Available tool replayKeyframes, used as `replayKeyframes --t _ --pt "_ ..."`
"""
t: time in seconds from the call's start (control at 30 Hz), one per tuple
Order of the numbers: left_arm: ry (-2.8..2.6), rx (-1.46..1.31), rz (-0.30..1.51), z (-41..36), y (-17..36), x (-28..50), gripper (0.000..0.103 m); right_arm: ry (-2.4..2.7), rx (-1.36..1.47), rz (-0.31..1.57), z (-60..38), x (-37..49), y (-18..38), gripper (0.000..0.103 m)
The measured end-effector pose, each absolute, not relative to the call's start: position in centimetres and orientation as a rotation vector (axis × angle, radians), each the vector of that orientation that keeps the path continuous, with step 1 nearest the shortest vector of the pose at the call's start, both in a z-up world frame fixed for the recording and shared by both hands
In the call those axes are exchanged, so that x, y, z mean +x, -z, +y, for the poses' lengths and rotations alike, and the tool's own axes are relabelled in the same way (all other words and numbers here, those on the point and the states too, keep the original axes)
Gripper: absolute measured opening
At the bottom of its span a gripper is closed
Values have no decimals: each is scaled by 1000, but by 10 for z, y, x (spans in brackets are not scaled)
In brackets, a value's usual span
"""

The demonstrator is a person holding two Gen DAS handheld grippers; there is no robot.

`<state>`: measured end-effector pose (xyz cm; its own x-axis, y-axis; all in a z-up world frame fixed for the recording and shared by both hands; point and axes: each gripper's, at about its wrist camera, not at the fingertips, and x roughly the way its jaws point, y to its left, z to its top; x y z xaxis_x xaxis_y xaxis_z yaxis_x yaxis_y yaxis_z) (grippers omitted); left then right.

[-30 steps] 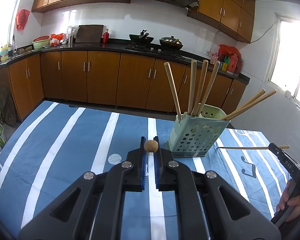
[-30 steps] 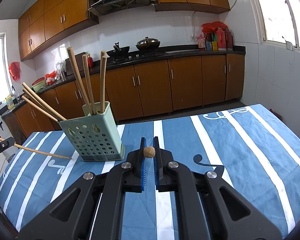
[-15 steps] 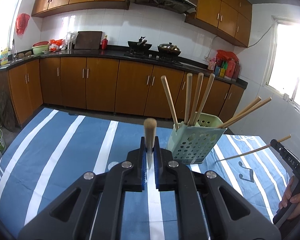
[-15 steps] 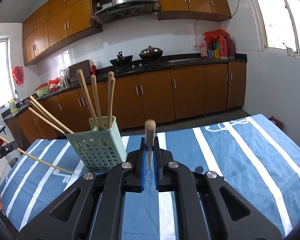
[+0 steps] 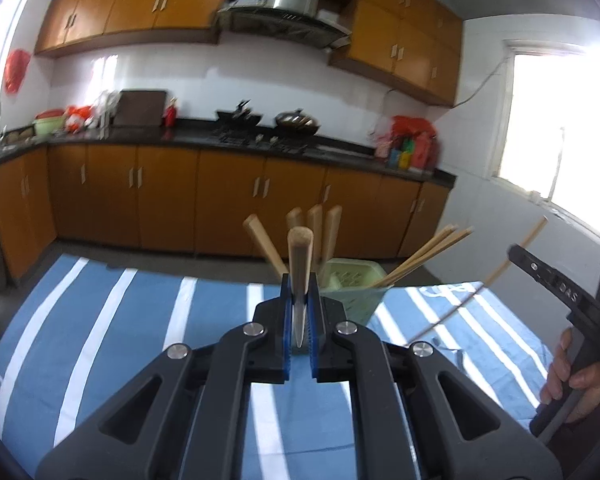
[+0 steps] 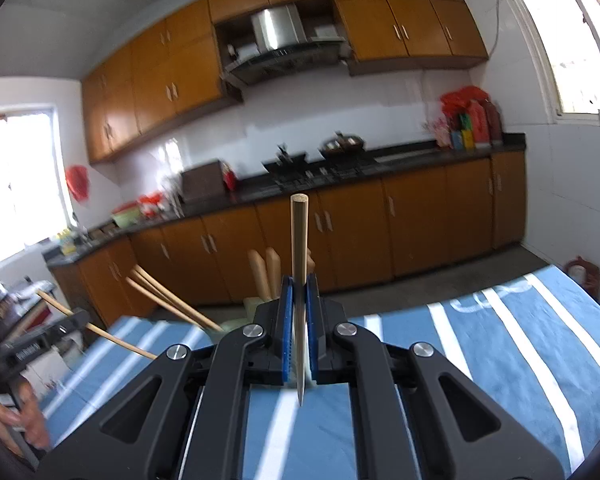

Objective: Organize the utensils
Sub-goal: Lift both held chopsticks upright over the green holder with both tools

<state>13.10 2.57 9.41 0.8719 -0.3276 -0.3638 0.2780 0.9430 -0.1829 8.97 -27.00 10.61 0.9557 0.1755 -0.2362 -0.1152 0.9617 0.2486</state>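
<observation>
In the left wrist view my left gripper (image 5: pixel 299 286) is shut on a wooden chopstick (image 5: pixel 299 252) that stands up between the blue pads. Behind it sits the green perforated holder (image 5: pixel 352 284) with several chopsticks (image 5: pixel 330 232), some leaning right. At the right, my right gripper (image 5: pixel 516 252) holds another chopstick (image 5: pixel 500 272) slanting over the table. In the right wrist view my right gripper (image 6: pixel 299 282) is shut on its chopstick (image 6: pixel 299 240). The holder (image 6: pixel 252 304) is mostly hidden behind the fingers. My left gripper (image 6: pixel 80 318) shows at the left with its chopstick (image 6: pixel 112 338).
A blue cloth with white stripes (image 5: pixel 140 312) covers the table. A hand (image 5: pixel 576 376) grips the right tool's handle. Brown kitchen cabinets (image 5: pixel 160 196) and a dark counter with a stove (image 5: pixel 240 120) run along the far wall. A window (image 5: pixel 560 128) is at the right.
Both grippers have risen and tipped upward, each still holding its chopstick. The chopsticks now show lengthwise rather than end-on. The holder has sunk lower behind the fingers in both views.
</observation>
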Motion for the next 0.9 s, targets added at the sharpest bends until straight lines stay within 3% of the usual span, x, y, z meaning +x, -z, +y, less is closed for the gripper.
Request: replayKeyframes --t 0.3,0.6,0.9 --pt "369 -121 269 3 -142 119 8 -229 249 119 -254 86 -149 7" --pt "286 -213 120 -2 -178 142 8 -197 210 39 -240 104 -157 7" --pt "236 -198 80 -27 -167 176 8 -154 187 22 -230 135 -140 7"
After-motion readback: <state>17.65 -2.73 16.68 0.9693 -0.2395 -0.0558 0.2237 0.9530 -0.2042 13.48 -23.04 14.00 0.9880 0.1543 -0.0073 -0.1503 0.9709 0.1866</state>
